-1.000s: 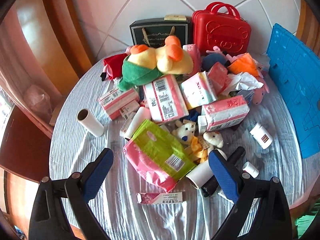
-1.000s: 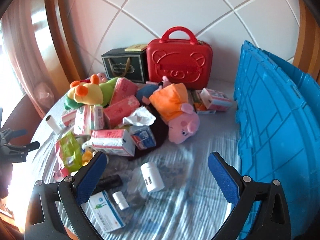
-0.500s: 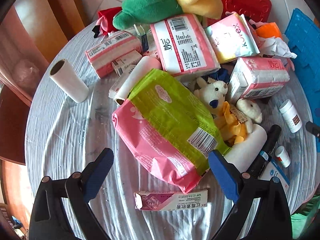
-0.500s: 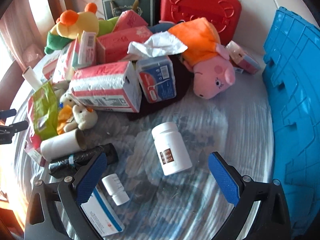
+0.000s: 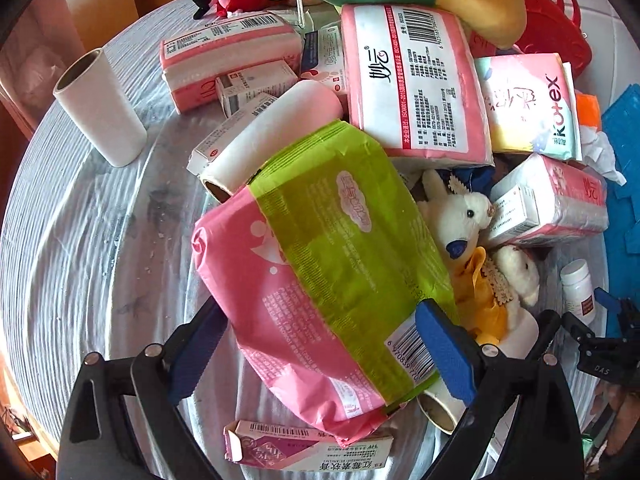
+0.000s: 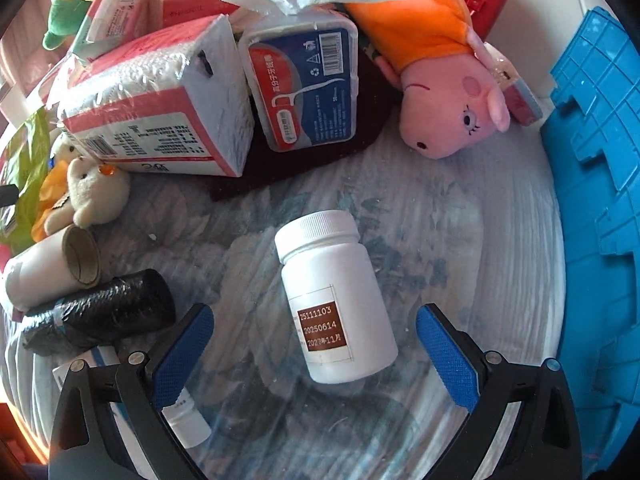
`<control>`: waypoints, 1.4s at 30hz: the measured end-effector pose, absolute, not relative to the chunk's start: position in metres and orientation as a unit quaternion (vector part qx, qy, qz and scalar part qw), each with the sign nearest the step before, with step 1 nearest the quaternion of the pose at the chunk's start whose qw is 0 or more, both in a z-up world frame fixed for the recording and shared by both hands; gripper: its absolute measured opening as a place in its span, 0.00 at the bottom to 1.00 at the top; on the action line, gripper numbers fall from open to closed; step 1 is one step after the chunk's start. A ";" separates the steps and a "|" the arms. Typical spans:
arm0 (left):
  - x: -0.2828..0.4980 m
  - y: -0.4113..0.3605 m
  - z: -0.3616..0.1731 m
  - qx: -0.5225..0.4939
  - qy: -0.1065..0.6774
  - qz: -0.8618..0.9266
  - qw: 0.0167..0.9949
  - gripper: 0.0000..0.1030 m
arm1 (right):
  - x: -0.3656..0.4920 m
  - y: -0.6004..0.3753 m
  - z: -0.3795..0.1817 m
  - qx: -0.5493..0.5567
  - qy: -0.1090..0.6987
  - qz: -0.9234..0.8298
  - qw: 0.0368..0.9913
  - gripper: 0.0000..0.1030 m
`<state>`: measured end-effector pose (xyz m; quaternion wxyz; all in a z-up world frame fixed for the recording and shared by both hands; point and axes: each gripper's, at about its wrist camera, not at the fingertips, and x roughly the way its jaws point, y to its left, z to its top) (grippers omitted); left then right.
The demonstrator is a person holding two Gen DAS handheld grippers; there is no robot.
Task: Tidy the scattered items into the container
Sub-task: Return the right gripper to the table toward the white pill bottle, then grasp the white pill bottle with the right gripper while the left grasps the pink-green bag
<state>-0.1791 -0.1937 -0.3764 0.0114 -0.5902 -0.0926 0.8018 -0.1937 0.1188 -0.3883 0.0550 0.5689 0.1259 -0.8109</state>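
My left claw (image 5: 316,354) points steeply down over the pink and green soft pack (image 5: 320,276), straddling its near end, 1 finger on each side so I can pinch it across its width. The jaws are closing from wide, the pack between them, and the blue pads (image 5: 444,354) do not seem to press it yet. I chose this pack because it lies on top of the pile, leaning on a white roll (image 5: 272,136), so it should lift without dragging much. A small pink carton (image 5: 308,446) lies just under its near corner and may shift.

My right claw (image 6: 314,354) stands wide and empty around the white pill bottle (image 6: 336,300), which lies on its side on the striped tablecloth (image 6: 440,240), apart from the clutter, its base end between my fingers. Lying so, it could roll if I close unevenly. The blue container (image 6: 596,184) stands at the right edge, close by, so the carry looks short.
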 end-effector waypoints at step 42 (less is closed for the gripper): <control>-0.198 -0.198 -0.381 -0.614 -0.190 0.766 0.000 0.92 | -0.171 0.131 -0.398 0.600 0.099 -0.790 0.079 0.49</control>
